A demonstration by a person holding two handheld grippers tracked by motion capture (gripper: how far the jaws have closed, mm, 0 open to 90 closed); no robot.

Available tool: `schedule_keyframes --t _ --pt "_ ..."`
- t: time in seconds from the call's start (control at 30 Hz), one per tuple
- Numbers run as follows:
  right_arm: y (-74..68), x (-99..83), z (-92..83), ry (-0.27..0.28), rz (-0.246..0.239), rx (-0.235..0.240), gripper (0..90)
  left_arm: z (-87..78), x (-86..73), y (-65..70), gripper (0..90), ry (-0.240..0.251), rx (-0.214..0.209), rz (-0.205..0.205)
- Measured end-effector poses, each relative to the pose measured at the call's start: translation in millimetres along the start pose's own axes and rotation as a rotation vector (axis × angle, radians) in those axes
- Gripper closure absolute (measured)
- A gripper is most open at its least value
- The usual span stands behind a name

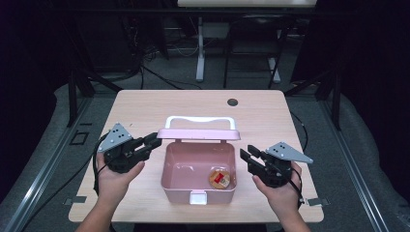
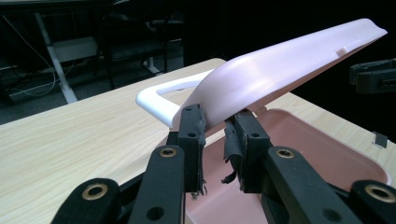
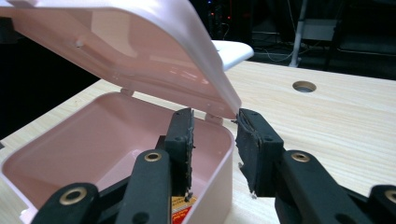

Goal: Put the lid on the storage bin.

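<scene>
A pink box [image 1: 186,166] sits mid-table with its lid [image 1: 198,134] raised about halfway and a white handle [image 1: 199,119] behind it. A small round thing with an orange and red label [image 1: 220,179] lies in the box's front right corner. My left gripper [image 1: 153,141] is at the lid's left corner, and in the left gripper view my left gripper [image 2: 215,126] has its pads closed on the lid [image 2: 289,60] edge. My right gripper [image 1: 247,152] hovers just right of the box, jaws apart. In the right gripper view my right gripper [image 3: 215,114] holds nothing, with the box rim [image 3: 224,154] and lid corner [image 3: 231,105] beyond.
The wooden table [image 1: 145,104] has a round cable hole [image 1: 232,102] at the back right. A white latch tab [image 1: 197,197] sticks out at the box's front. Behind the table stand a white desk leg [image 1: 199,53] and dark frames.
</scene>
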State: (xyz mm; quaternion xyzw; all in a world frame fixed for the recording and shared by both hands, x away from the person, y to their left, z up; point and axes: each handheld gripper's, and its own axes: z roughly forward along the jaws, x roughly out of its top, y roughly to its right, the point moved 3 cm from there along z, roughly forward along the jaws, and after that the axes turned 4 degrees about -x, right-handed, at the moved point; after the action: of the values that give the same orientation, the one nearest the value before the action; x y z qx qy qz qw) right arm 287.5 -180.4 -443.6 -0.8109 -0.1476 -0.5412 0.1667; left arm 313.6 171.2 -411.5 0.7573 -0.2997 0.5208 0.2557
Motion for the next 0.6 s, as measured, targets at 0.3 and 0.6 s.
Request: schedule_keyframes --t 0.3,0.6 --pt "9.0 -6.7 -2.5 0.005 0.014 -0.03 64.8 -2.8 -5.1 2.0 76.0 0.003 -0.005 -0.005" --pt "16.3 -11.2 -3.3 0.001 0.026 -0.052 64.6 -5.6 -10.7 4.7 76.3 0.01 -0.013 -0.006"
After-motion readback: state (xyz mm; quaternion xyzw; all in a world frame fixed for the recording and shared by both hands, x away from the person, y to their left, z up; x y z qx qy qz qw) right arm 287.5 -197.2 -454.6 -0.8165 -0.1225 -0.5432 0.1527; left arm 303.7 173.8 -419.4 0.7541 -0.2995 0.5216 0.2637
